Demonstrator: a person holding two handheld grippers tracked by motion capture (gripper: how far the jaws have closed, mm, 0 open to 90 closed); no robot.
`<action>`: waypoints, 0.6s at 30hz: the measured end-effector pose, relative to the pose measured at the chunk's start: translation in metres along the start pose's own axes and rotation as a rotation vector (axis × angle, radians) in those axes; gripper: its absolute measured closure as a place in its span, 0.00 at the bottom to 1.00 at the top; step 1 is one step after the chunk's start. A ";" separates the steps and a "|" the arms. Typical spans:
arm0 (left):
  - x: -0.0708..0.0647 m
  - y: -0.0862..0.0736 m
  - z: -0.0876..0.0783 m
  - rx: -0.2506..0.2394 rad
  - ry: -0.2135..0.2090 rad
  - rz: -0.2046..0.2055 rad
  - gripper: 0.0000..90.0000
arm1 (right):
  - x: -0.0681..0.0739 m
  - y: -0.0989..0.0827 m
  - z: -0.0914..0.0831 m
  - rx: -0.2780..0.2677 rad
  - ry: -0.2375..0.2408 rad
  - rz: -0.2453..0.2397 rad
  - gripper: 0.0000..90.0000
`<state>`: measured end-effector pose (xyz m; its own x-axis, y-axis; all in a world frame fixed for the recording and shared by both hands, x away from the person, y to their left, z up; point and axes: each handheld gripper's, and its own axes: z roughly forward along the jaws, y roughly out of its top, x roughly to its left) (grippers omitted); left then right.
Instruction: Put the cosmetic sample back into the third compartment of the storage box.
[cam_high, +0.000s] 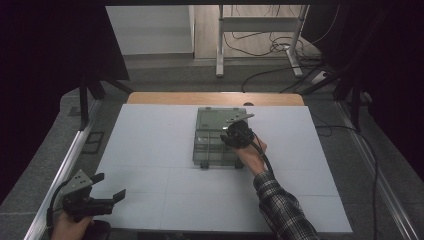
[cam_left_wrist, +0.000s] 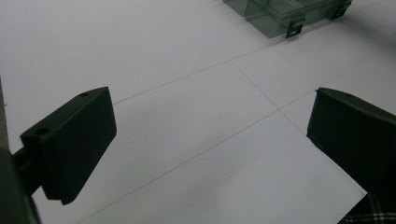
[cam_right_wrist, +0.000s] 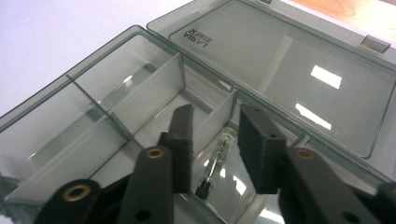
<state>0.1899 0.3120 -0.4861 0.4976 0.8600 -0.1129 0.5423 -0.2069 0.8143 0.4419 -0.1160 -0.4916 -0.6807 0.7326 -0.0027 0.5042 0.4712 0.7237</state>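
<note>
Your right gripper hung over the open box, jaws a little apart, not pressing on anything. Between them, down in a compartment on the box floor, lay a small glass tube with a dark cap at its near end; the pads stood either side of it, clear of it.

The box sat at the middle of the white board, toward its far edge. It was smoky, see-through plastic, rectangular, with its lid folded flat back on the hinge. Raised lettering showed on the lid's inner face, upside down from the right gripper view. Thin dividers split the tray into several compartments; the ones to the left of the jaws looked bare. 2 small latch tabs stuck out of the near wall, seen from the left gripper view.

Your left gripper was held at the near left corner of the board, well apart from the box, jaws spread wide with nothing between them. Your right sleeve was checked.
</note>
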 end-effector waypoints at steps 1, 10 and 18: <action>0.000 0.000 0.000 0.000 0.000 0.000 0.02 | 0.000 0.000 -0.001 -0.001 0.001 -0.002 0.67; 0.000 0.000 0.000 0.000 -0.001 0.001 0.02 | 0.004 0.000 -0.009 0.008 0.012 0.012 0.48; 0.000 0.000 0.000 -0.002 -0.002 0.000 0.02 | 0.008 -0.001 -0.014 0.013 0.017 0.024 0.38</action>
<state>0.1897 0.3123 -0.4860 0.4984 0.8594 -0.1141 0.5413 -0.2057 0.8153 0.4284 -0.1170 -0.4823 -0.6769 0.7356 0.0267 0.5277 0.4597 0.7143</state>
